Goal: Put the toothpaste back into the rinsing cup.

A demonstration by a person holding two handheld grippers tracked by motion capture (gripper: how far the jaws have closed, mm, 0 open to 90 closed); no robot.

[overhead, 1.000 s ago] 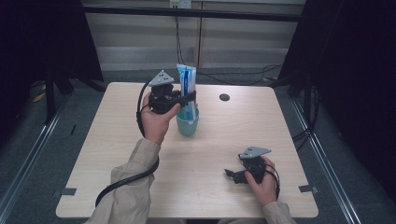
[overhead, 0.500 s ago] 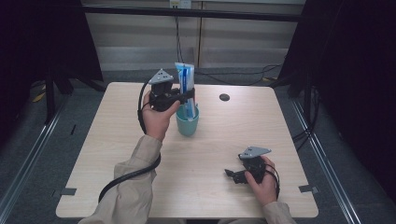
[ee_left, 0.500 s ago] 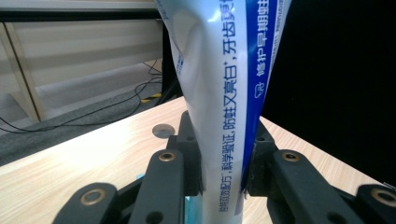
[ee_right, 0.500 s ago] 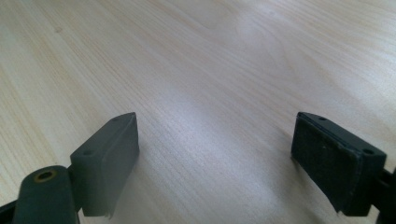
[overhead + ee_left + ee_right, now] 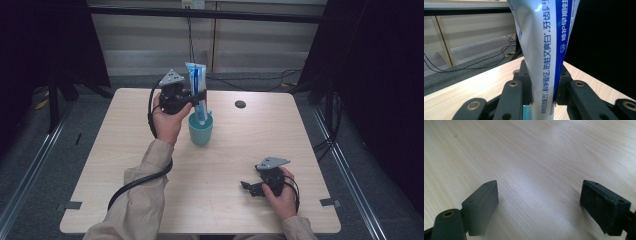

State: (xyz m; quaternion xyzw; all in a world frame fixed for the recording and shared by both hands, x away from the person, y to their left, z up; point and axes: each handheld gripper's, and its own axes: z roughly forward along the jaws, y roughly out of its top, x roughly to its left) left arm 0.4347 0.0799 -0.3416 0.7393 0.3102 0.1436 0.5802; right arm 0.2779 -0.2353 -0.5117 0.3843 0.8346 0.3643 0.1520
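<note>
- Left gripper [image 5: 199, 96] is up over the far-left half of the table [image 5: 115, 165], jaws clamped tight on a blue-and-white toothpaste tube [image 5: 196, 90] — a firm pinch, both pads pressed into its sides.
- From the left gripper view, the tube [image 5: 541, 55] stands nearly upright between the jaws, its wide crimped end above them, its narrow end running down below.
- Directly beneath that gripper sits a teal cup [image 5: 201, 131]; the tube's lower end dips inside its rim. I can't tell whether it touches the cup's bottom.
- Open wood lies toward the near edge from the cup, and the table's left edge is well apart from this hand.
- Beyond and to the right of the tube, a small dark round mark [image 5: 240, 104] sits near the far edge, apart from everything.
- Between the two grippers: a broad bare stretch of tabletop, plenty of room.
- Right gripper [image 5: 246, 186] rests low near the front-right corner, jaws spread wide with nothing between them — just bare wood grain [image 5: 539, 182] ahead of it.
- The right and near edges lie close behind that hand.
</note>
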